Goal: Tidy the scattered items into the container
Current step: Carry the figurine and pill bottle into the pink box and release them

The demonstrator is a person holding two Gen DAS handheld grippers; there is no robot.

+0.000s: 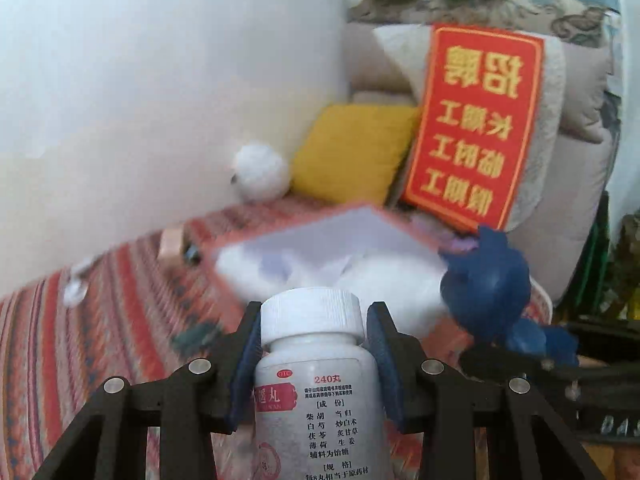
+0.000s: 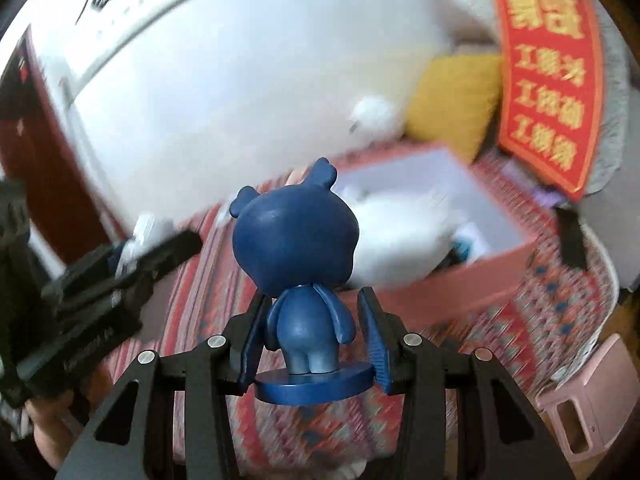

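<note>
While the pill bottle [image 1: 316,380] points cap-forward, the figurine [image 2: 298,264] stands upright.

Both grippers share one build: the left gripper [image 1: 312,354] and the right gripper [image 2: 316,344] have matte black angular linkage arms with triangular cut-outs, round silver screws at the joints, and flat blue ribbed pads [image 2: 374,340] lining the inner fingers
</note>
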